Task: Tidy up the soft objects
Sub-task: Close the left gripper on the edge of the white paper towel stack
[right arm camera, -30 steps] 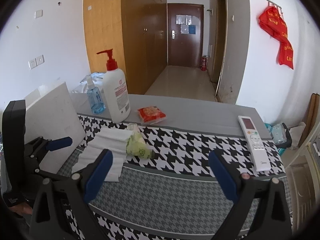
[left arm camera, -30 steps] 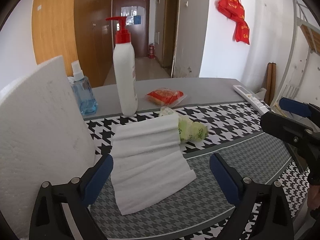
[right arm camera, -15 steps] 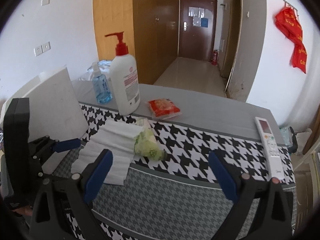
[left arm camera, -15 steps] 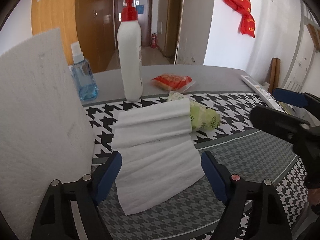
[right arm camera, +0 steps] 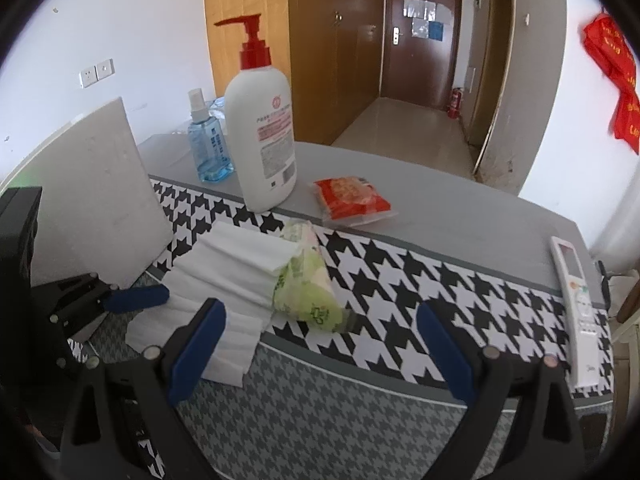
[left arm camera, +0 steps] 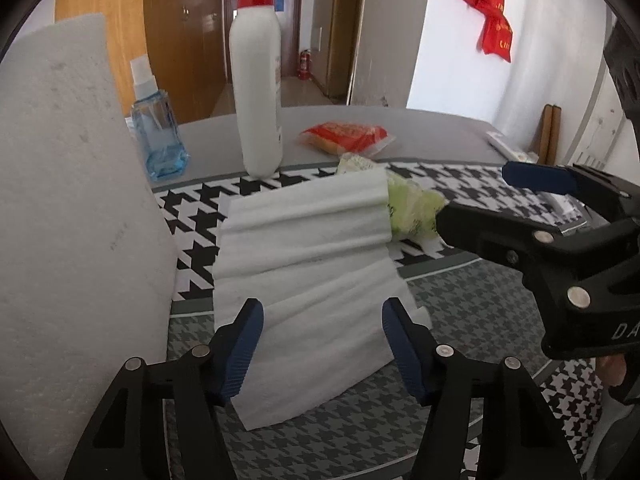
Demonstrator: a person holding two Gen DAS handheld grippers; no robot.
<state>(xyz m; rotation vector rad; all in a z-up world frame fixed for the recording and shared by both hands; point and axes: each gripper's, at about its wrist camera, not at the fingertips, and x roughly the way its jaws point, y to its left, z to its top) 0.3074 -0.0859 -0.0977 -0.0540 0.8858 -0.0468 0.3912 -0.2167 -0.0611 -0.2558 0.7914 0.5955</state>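
A long white tissue sheet [left arm camera: 312, 280] lies unfolded on the houndstooth cloth, trailing out of a green tissue pack [left arm camera: 412, 210]. My left gripper [left arm camera: 322, 350] is open, low over the near end of the sheet, one finger on each side of it. My right gripper [right arm camera: 320, 352] is open and empty, hovering in front of the green tissue pack [right arm camera: 310, 290] and the sheet [right arm camera: 228, 280]. The right gripper also shows at the right of the left wrist view [left arm camera: 532, 200].
A white foam board [left arm camera: 68, 240] stands at the left. Behind are a red-capped pump bottle [right arm camera: 262, 128], a blue spray bottle [right arm camera: 208, 144] and a red snack packet [right arm camera: 352, 200]. A white remote [right arm camera: 576, 312] lies at the table's right edge.
My left gripper has moved forward and down over the sheet's near end, and its fingers have narrowed. My right gripper has moved closer to the tissue pack.
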